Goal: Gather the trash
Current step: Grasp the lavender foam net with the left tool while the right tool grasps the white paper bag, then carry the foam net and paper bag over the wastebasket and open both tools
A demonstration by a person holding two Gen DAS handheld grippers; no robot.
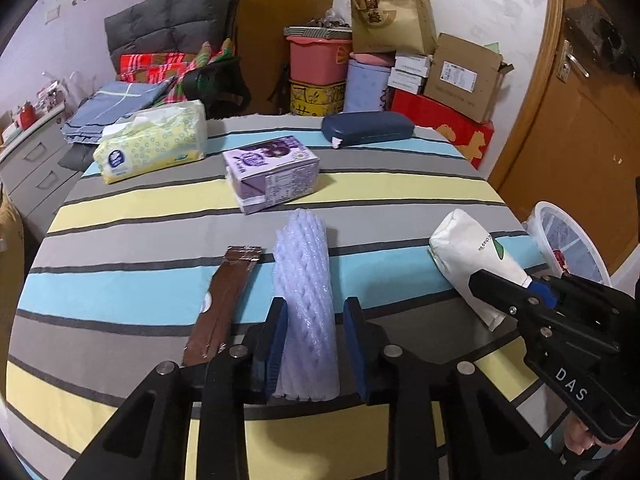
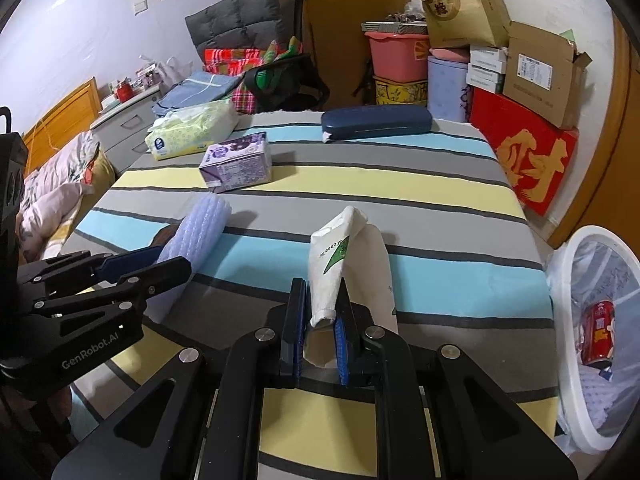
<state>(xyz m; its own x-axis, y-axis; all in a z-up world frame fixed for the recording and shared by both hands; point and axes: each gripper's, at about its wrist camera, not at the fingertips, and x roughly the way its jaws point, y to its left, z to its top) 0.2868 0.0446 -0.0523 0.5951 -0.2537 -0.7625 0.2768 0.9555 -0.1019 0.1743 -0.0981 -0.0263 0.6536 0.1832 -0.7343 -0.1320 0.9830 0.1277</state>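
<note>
My left gripper straddles a lilac foam fruit net lying on the striped table; its blue pads touch or nearly touch the net's sides. A brown wrapper lies just left of it. My right gripper is shut on a white paper bag with green print, lifted slightly off the cloth; the bag also shows in the left wrist view. The foam net also shows in the right wrist view. A purple milk carton lies further back.
A white trash bin holding a red can stands off the table's right edge. A tissue pack and a dark blue case lie at the back. Boxes, a chair and a bed surround the table.
</note>
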